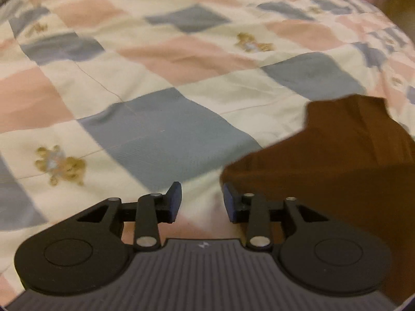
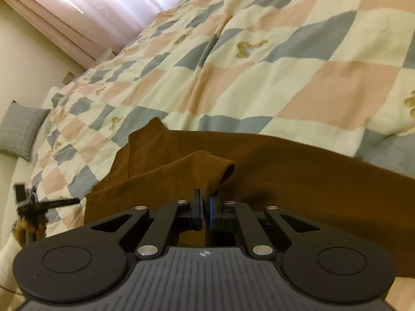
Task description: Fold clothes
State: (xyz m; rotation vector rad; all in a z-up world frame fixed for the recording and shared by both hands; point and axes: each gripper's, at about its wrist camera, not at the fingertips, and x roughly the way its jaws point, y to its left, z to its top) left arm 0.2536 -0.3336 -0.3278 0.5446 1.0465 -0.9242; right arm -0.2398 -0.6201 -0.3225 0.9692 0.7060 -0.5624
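Our right gripper pinches a raised fold of the soft, limp brown garment on the quilt; our left gripper gapes empty beside its edge, the place to grasp.

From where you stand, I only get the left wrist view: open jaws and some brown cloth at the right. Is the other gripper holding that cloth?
Observer: Yes. The right gripper is shut on a raised fold of the brown garment.
Operator: Anything past the bed on that side?
Observer: A grey cushion lies beside the checked quilt.
Operator: And light?
Observer: A bright pink curtain hangs behind the bed.
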